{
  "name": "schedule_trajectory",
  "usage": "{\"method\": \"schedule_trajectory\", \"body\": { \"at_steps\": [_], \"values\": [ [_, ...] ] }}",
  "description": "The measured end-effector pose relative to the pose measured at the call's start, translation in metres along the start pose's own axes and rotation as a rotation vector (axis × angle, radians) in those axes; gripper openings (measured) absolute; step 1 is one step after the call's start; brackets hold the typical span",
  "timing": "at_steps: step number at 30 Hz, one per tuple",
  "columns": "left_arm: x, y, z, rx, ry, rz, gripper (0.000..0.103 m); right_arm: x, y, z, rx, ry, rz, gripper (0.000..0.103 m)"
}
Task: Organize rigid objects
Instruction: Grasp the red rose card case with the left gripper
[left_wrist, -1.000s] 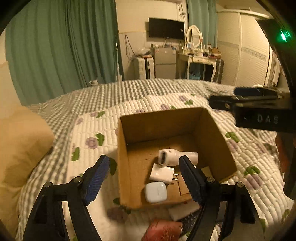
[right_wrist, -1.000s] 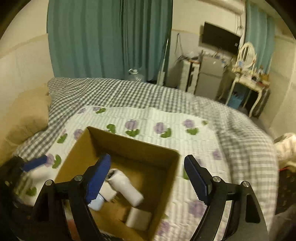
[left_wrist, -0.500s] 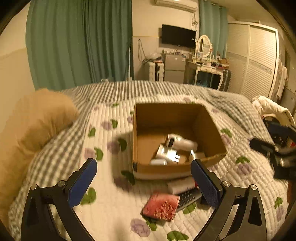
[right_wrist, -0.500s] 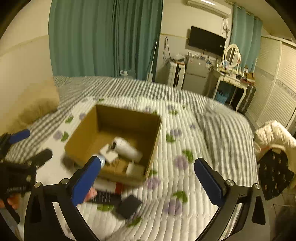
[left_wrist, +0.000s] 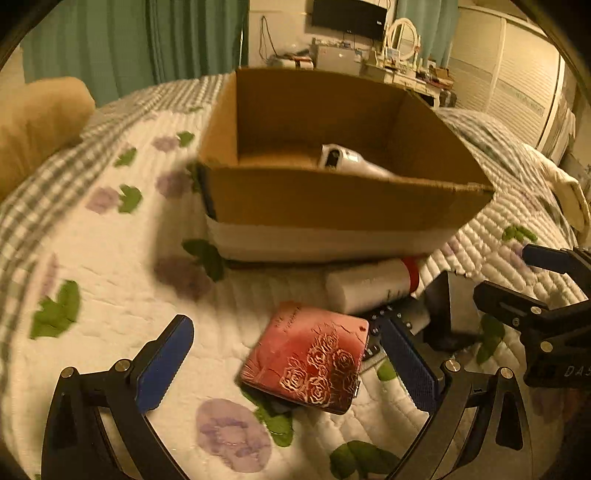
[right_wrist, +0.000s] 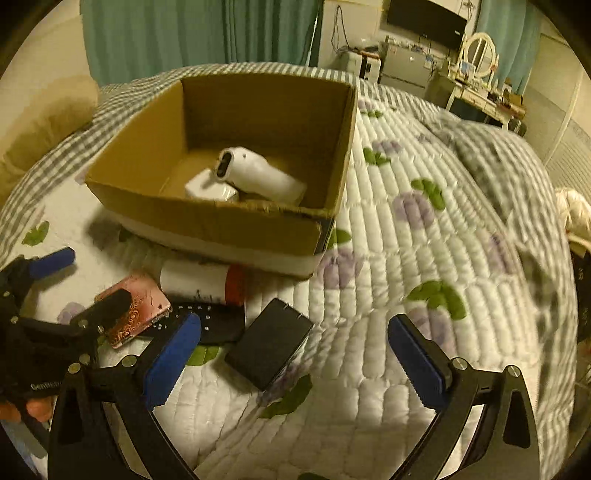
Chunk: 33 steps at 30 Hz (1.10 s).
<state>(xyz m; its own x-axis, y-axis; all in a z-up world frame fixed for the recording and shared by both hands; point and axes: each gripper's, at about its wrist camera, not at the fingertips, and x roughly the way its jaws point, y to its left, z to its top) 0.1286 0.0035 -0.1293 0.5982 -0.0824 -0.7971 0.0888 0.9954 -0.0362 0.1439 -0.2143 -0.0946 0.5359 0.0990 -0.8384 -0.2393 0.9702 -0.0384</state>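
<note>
Left claw: I am holding my left gripper (left_wrist: 286, 356) spread wide, gripping nothing, low in the left wrist frame.
Red case: the rose-embossed red case (left_wrist: 308, 363) is lying between my left fingers, nearer the right-hand one, flat on the quilt (left_wrist: 110, 266).
Right claw: I am keeping my right gripper (right_wrist: 293, 363) wide apart and empty at the bottom of the right wrist frame.
Black box: the black box (right_wrist: 269, 343) is sitting between my right fingers, closer to the left-hand one.
Remote: the black remote (right_wrist: 207, 321) is lying just left of the black box, touching the red case.
White bottle: the white bottle with a red cap (right_wrist: 203, 282) is lying above the remote, against the carton's front wall.
Carton: the cardboard box (right_wrist: 207, 218) is filling the upper middle, holding a white handheld device (right_wrist: 258, 177) and a white charger (right_wrist: 210, 190).
</note>
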Motion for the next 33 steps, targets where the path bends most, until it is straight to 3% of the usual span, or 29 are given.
{"method": "schedule_trajectory", "body": {
  "at_steps": [9,17,25,31,33],
  "values": [
    [0.023,-0.014,-0.008,0.066,0.083,0.027,0.096,0.013,-0.002,-0.004,0.013,0.042,0.015,0.102],
    [0.030,-0.011,-0.012,0.020,0.132,-0.075,0.081,0.021,0.003,-0.005,-0.003,0.075,0.011,0.102],
    [0.021,-0.003,-0.017,-0.015,0.093,-0.091,0.072,0.030,0.008,-0.005,-0.017,0.114,0.031,0.102],
    [0.008,0.011,-0.019,-0.067,0.049,-0.071,0.071,0.045,0.016,-0.002,-0.013,0.189,0.005,0.089],
    [-0.001,0.013,-0.018,-0.072,0.022,-0.051,0.071,0.053,0.017,0.000,0.000,0.215,0.014,0.081]
  ]
}}
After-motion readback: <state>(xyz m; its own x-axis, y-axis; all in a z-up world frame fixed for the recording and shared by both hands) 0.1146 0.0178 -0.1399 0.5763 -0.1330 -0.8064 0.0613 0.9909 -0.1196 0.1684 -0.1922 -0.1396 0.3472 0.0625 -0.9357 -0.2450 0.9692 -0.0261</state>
